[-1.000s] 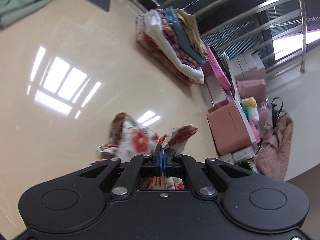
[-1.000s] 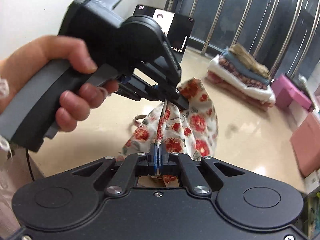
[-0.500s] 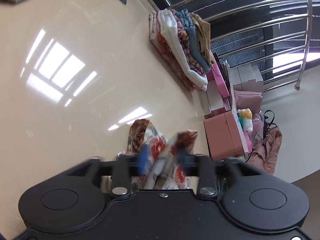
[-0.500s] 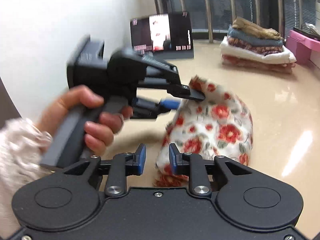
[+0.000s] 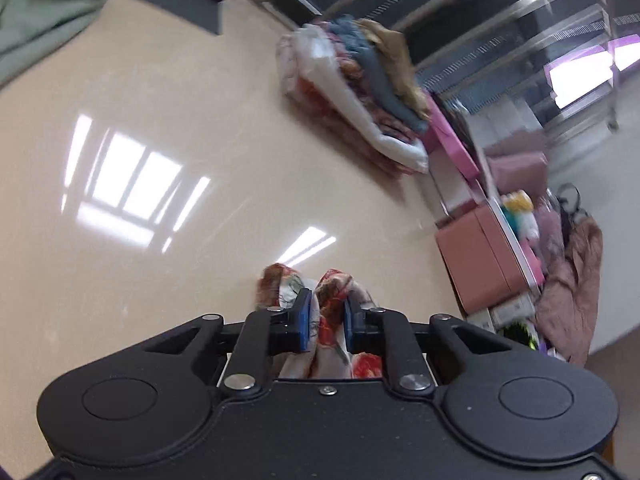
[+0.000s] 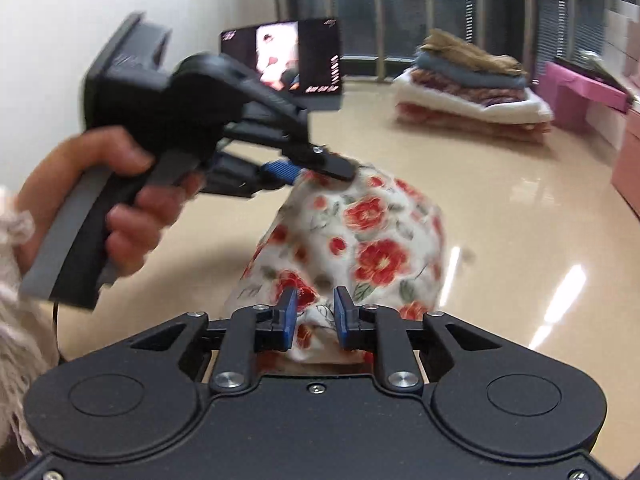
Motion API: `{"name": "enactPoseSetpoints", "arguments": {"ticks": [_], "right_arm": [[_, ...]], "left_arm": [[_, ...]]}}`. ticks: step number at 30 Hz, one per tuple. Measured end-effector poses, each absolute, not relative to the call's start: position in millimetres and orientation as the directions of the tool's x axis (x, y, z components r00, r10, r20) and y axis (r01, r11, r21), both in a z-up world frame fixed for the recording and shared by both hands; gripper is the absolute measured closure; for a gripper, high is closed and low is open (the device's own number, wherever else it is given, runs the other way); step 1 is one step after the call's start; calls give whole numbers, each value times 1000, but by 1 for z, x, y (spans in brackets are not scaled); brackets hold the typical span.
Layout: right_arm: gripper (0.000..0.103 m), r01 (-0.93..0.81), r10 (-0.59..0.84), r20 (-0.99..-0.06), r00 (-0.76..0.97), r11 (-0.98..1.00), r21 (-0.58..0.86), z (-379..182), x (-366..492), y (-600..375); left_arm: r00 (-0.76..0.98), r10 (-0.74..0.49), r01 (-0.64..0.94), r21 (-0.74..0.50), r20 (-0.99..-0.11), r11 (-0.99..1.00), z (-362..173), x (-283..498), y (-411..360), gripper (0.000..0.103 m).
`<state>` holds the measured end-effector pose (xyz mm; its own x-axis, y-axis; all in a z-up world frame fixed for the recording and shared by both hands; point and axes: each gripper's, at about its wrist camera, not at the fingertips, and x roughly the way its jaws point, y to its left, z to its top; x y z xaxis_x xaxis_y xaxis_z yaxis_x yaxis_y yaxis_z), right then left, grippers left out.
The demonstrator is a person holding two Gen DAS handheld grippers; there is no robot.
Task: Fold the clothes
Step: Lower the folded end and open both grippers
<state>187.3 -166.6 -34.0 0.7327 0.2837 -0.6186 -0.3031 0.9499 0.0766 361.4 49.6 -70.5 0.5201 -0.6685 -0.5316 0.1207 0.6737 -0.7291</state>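
The floral garment [image 6: 360, 240] lies bunched on the near centre of the beige tabletop [image 5: 140, 220]. Left gripper [image 5: 325, 320]: fingers apart, fabric between them. Right gripper [image 6: 314, 316]: fingers apart, at the garment's near edge. A stack of folded clothes [image 6: 468, 92] sits at far right.
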Motion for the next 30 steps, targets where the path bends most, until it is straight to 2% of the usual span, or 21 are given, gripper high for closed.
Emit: {"name": "enactPoseSetpoints", "arguments": {"ticks": [6, 8, 10, 11, 12, 13, 15, 17, 19, 21, 22, 25, 28, 30], "right_arm": [[82, -341, 301, -644, 703, 938, 66, -47, 188, -159], [80, -354, 310, -650, 693, 933, 68, -50, 188, -158], [74, -353, 370, -608, 703, 923, 154, -39, 182, -171], [70, -341, 375, -586, 719, 924, 173, -33, 179, -178], [59, -325, 365, -567, 739, 929, 175, -28, 176, -184], [55, -311, 355, -550, 756, 934, 176, -23, 173, -190], [55, -294, 340, -549, 763, 940, 173, -19, 172, -196], [55, -289, 337, -550, 764, 941, 175, -19, 173, -198], [58, -301, 346, -558, 755, 938, 173, -23, 178, -193], [65, -326, 361, -566, 741, 931, 166, -29, 183, -184], [69, -338, 367, -570, 735, 927, 162, -32, 185, -179], [73, -338, 341, -591, 731, 933, 121, -44, 186, -169], [76, -316, 326, -630, 705, 939, 132, -54, 189, -173], [76, -315, 328, -640, 695, 939, 139, -56, 189, -181]], "left_arm": [[525, -666, 87, -745, -530, 662, -85, 366, 56, 86], [520, -682, 88, -763, -514, 641, -84, 367, 61, 77], [543, -684, 117, -762, -488, 637, -75, 364, 69, 46], [569, -665, 132, -744, -484, 655, -67, 361, 73, 41], [596, -649, 156, -725, -473, 671, -57, 357, 77, 40], [612, -646, 193, -706, -456, 682, -47, 354, 78, 40], [622, -653, 291, -646, -432, 705, -25, 347, 72, 42], [632, -650, 404, -536, -423, 741, -5, 339, 53, 51], [602, -657, 512, -412, -455, 754, 6, 333, 24, 81], [538, -668, 595, -330, -514, 733, 5, 332, -5, 93], [513, -663, 621, -299, -545, 725, 0, 332, -17, 93], [483, -595, 634, -213, -642, 744, -21, 337, -39, 93], [467, -557, 598, -218, -687, 771, -42, 343, -36, 93], [472, -557, 573, -243, -683, 783, -48, 341, -26, 93]]}}
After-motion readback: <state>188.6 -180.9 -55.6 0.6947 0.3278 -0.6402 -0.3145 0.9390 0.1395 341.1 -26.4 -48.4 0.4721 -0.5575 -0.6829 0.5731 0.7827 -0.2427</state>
